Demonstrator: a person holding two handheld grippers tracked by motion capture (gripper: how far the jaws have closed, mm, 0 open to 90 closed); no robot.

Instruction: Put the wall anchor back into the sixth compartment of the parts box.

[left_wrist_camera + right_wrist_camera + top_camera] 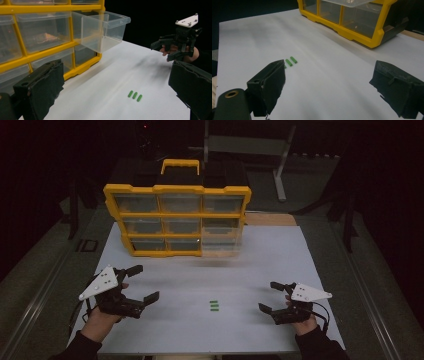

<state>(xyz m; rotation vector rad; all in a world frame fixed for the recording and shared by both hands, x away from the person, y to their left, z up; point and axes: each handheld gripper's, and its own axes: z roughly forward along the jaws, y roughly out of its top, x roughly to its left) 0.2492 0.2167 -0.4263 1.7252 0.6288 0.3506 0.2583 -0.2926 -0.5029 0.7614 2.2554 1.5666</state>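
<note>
A yellow organizer [177,215] with clear drawers stands upright at the back of the white table [270,265]. Its right middle drawer [222,237] is pulled out toward me, and I cannot tell what it holds. Three small green pieces [214,305] lie side by side on the table near the front. My left gripper [148,282] is at the front left, open and holding nothing. My right gripper [267,295] is at the front right, also open and holding nothing. The left gripper view has the green pieces [135,95] ahead, with the pulled-out drawer [105,30] above them. In the right gripper view the pieces [290,61] lie beyond the left jaw.
A strip of wooden tabletop [270,219] shows behind the white sheet at the right. A grey metal stand [280,170] is on the dark floor beyond the organizer. Bare white surface lies between the grippers and the organizer.
</note>
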